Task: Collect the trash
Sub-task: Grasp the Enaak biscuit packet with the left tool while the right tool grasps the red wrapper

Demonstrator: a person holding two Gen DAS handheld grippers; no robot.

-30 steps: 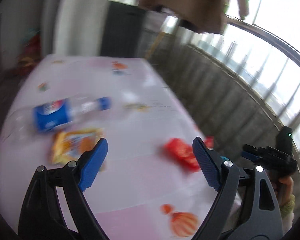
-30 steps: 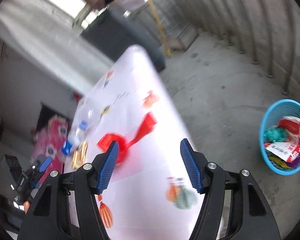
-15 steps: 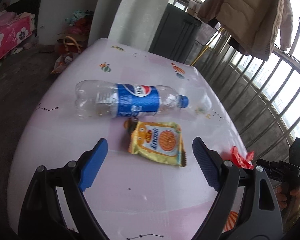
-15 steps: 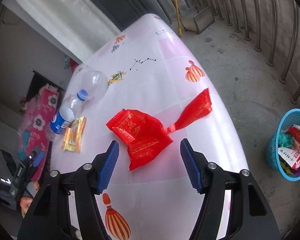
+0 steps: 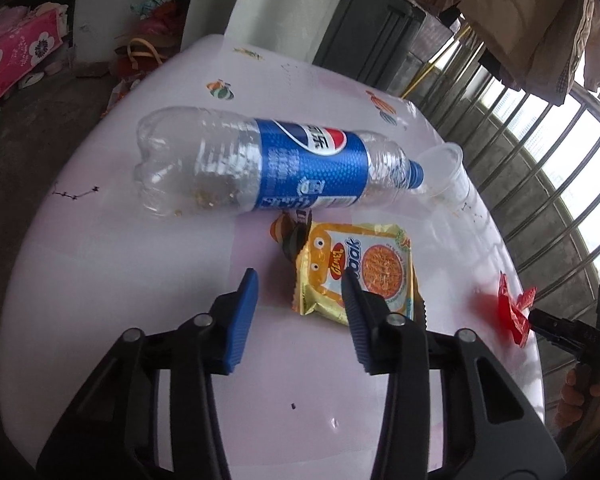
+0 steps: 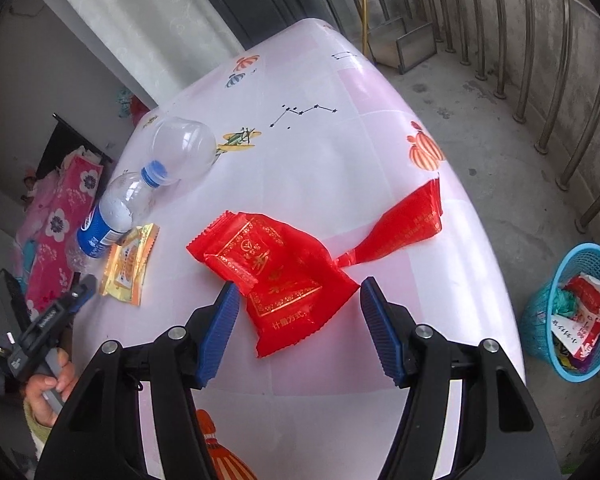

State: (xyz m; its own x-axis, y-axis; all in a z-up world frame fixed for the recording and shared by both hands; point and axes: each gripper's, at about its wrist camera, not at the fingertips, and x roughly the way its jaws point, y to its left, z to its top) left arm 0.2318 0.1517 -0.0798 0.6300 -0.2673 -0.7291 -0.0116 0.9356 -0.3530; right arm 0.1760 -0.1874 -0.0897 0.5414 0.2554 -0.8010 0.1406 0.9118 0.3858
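Observation:
An empty Pepsi bottle (image 5: pixel 268 166) lies on the pink table (image 5: pixel 100 280), with a clear plastic cup (image 5: pixel 446 172) at its cap. A yellow snack packet (image 5: pixel 364 268) lies in front of it. My left gripper (image 5: pixel 300 288) is open just above the packet's near left edge, holding nothing. A red wrapper (image 6: pixel 284 272) with a long twisted tail (image 6: pixel 404 226) lies in the right wrist view. My right gripper (image 6: pixel 298 300) is open with its jaws on either side of the wrapper's near end. The bottle (image 6: pixel 112 216), cup (image 6: pixel 184 148) and packet (image 6: pixel 130 264) show at left there.
A blue trash basket (image 6: pixel 572 312) holding trash stands on the concrete floor right of the table. Metal railings (image 6: pixel 560 80) run behind it. Coats (image 5: pixel 532 28) hang above the far side. A pink floral bedding (image 5: pixel 12 52) lies at far left.
Both grippers moved forward and down toward the table. The left gripper's jaws narrowed and neared the yellow packet. The right gripper closed in on the red wrapper.

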